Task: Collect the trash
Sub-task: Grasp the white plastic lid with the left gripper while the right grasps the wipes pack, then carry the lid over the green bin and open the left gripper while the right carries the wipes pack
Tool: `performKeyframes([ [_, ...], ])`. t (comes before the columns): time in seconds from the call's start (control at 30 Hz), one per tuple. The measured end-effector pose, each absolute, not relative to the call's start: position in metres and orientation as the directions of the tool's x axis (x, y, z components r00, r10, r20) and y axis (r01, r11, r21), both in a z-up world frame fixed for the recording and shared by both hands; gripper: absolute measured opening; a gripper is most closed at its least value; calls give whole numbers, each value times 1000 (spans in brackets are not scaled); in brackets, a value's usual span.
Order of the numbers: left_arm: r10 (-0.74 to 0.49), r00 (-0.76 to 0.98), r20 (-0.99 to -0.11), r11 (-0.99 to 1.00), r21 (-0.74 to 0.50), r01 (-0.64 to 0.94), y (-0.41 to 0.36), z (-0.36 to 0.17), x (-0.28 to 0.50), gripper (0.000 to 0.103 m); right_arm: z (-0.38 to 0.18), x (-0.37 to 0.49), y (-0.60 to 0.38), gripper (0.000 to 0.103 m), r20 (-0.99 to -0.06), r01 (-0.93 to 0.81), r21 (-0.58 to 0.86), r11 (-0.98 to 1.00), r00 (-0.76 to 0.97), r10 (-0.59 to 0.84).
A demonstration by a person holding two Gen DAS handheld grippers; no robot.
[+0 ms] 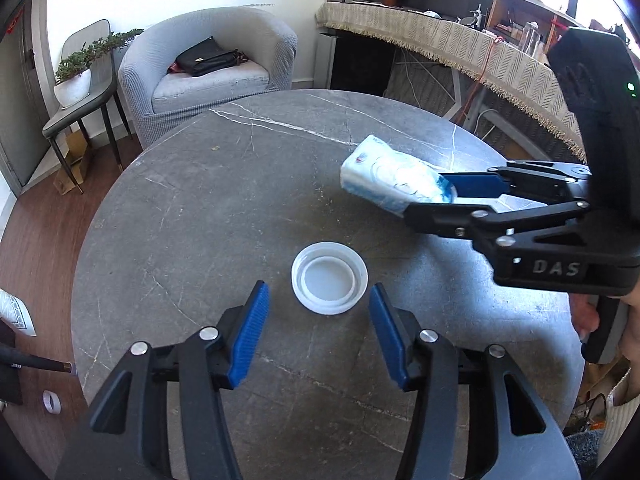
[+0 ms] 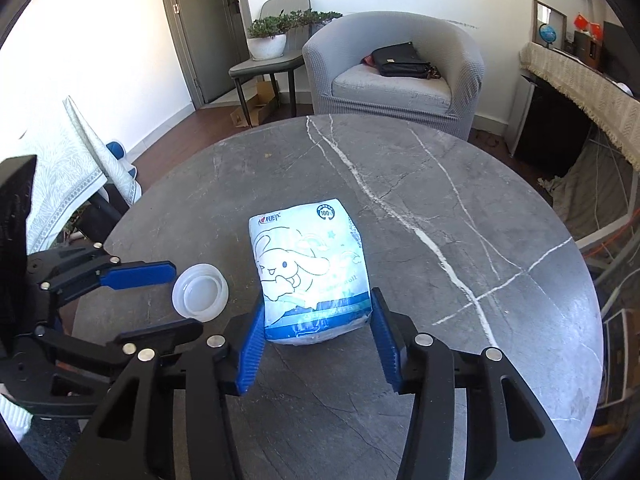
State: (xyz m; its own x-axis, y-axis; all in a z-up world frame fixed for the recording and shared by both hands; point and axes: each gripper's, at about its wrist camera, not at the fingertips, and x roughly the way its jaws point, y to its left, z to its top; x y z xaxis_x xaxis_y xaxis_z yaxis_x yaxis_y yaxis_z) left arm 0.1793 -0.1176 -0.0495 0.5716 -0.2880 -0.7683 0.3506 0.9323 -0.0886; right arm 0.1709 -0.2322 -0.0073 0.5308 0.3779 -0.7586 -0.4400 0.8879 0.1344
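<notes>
The round grey worktop (image 1: pixel 168 208) is carrying two pieces of trash: a white plastic lid (image 1: pixel 329 277) and a blue-and-white tissue pack (image 2: pixel 310 270) with a cartoon rabbit printed on it.

The left gripper (image 1: pixel 319 305) is hovering just short of the lid, its blue pads (image 1: pixel 250 334) standing apart on either side of the lid's near edge and touching nothing. The lid is lying rim up on the stone, near the front of the worktop. In the right wrist view the same gripper is reaching in from the left, one pad beside the lid's far rim and the other below its near rim.

The right gripper (image 2: pixel 319 322) is straddling the near end of the pack, which is lying flat near the middle of the worktop, to the right of the lid and apart from it. Its jaws are sitting close against the pack's two sides; the left pad (image 2: pixel 252 346) seems to be touching the wrapper and the right one is at the corner, but whether they are really pressing on it is hard to tell here. In the left wrist view the pack's end is lying between that gripper's fingertips.

Behind the worktop a grey armchair (image 2: pixel 394 70) is holding a black bag (image 2: pixel 400 60), and a potted plant (image 2: pixel 267 38) is sitting on a chair (image 2: pixel 272 62) beside it.
</notes>
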Motion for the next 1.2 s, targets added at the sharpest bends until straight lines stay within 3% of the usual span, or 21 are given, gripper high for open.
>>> performKeyframes([
  [0.3,-249,591,-767,937,-35,349,-131,-49,183,42,-1,165,-246,49,-750,-433,146,889,538,385],
  [1.2,-205,655,-727,972,-73,223,-44,-21,166,42,4,165,-166,49,-745,-552,146,821,485,458],
])
